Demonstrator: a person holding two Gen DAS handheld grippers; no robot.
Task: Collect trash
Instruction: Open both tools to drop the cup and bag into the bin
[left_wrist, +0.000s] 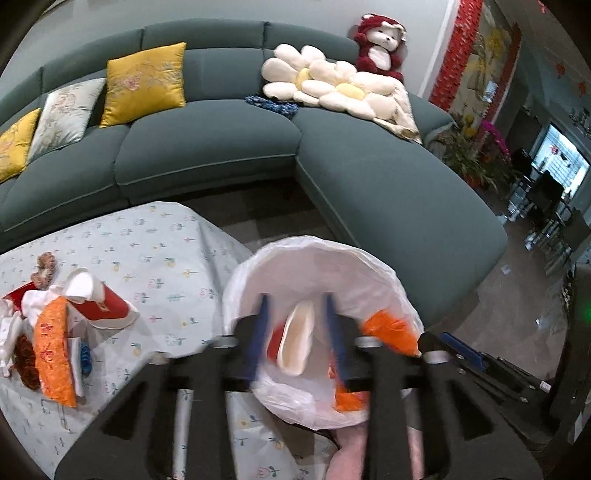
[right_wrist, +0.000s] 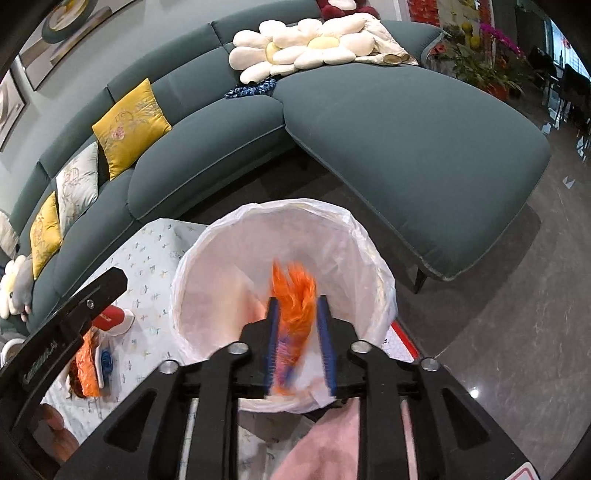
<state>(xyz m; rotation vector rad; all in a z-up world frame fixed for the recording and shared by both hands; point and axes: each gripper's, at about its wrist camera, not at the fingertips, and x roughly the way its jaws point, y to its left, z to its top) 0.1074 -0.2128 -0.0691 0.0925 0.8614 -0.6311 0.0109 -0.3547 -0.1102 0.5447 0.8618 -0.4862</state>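
A bin lined with a white plastic bag (left_wrist: 325, 258) stands beside the table; it also shows in the right wrist view (right_wrist: 288, 221). My left gripper (left_wrist: 297, 306) is open above the bag, with a red paper cup (left_wrist: 291, 343) blurred between its fingers, apparently loose. An orange wrapper (left_wrist: 388, 328) lies in the bag. My right gripper (right_wrist: 297, 306) is over the bag with a blurred orange wrapper (right_wrist: 293, 295) between its open fingers. More trash lies on the table: a red cup (left_wrist: 103, 306), an orange wrapper (left_wrist: 53, 350), white scraps.
The table wears a floral cloth (left_wrist: 147, 240). A teal corner sofa (left_wrist: 369, 177) with yellow cushions (left_wrist: 144, 81) and flower pillows (left_wrist: 332, 85) stands behind. The right gripper's body (left_wrist: 480, 365) is to the bin's right. Marble floor (right_wrist: 517, 295) is at right.
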